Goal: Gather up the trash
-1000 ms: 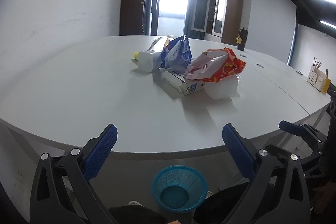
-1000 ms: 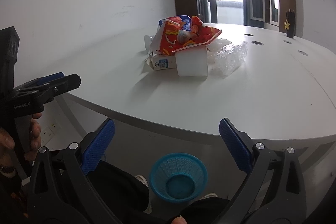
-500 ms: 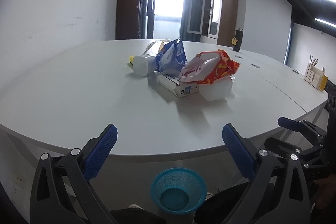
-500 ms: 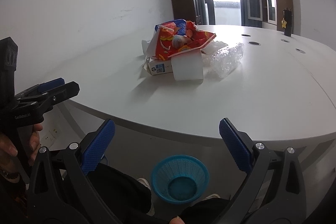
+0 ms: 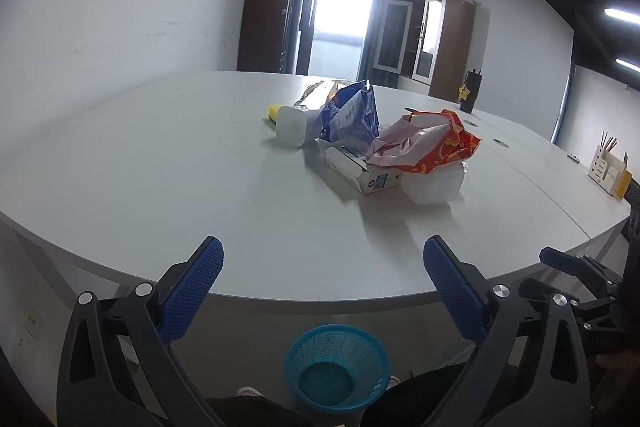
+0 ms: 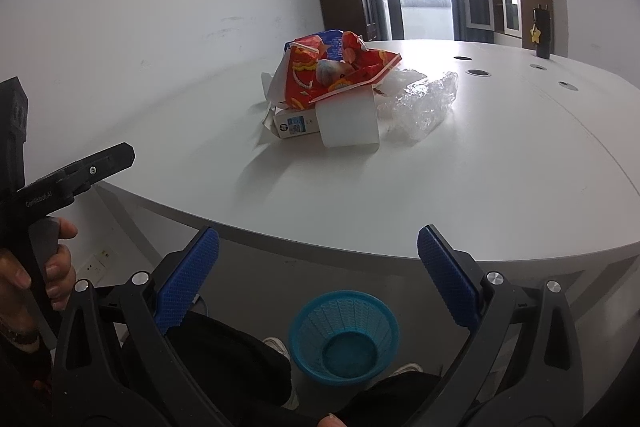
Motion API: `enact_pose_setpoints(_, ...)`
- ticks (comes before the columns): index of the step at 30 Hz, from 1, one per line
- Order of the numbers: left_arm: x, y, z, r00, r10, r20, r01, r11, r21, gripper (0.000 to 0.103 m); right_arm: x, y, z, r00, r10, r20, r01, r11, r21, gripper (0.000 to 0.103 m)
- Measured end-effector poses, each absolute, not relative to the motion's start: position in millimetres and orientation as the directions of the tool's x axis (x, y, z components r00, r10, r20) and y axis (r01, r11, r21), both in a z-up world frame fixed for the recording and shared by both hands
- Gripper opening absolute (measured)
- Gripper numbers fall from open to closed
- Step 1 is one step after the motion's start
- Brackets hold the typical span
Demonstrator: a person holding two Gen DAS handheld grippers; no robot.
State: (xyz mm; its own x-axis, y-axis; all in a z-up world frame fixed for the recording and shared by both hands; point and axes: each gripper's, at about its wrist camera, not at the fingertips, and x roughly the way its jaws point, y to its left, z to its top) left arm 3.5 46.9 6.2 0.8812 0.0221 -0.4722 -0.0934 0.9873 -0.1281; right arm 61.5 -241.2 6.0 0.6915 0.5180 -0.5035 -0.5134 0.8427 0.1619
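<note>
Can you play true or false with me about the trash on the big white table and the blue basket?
1. The blue basket sits on the table. False: it is on the floor below the table edge.
2. The red snack bag lies on top of the pile. True.
3. The left gripper holds a bag. False: it is open and empty.
4. The right gripper is open. True.
5. The basket has trash in it. False: it looks empty.
</note>
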Motion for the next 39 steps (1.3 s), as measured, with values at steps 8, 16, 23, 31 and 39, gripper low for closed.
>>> enact_pose_setpoints(8,6,45,1,0.869,-0.018,-0.495,-0.060,0.988,-0.141,0.098,59,-236,5,0.686,0.522,-0.507,-0.526,0.837,0.149,0.095)
enact_pose_setpoints(16,9,39,-1,0.863,-0.032,-0.505,-0.050,0.988,-0.147,0.097,60,-243,8,0.695,0.519,-0.498,-0.516,0.842,0.158,0.095)
enact_pose_setpoints(23,14,40,11,0.874,-0.028,-0.485,-0.040,0.991,-0.128,0.097,70,-251,9,0.696,0.506,-0.509,-0.503,0.850,0.158,0.095)
enact_pose_setpoints(31,40,51,40,0.904,0.018,-0.428,-0.052,0.996,-0.069,0.097,101,-252,42,0.705,0.530,-0.472,-0.528,0.836,0.151,0.095)
enact_pose_setpoints(39,89,53,51,0.893,0.005,-0.450,-0.027,0.999,-0.043,0.097,145,-252,59,0.655,0.596,-0.464,-0.561,0.795,0.229,0.095)
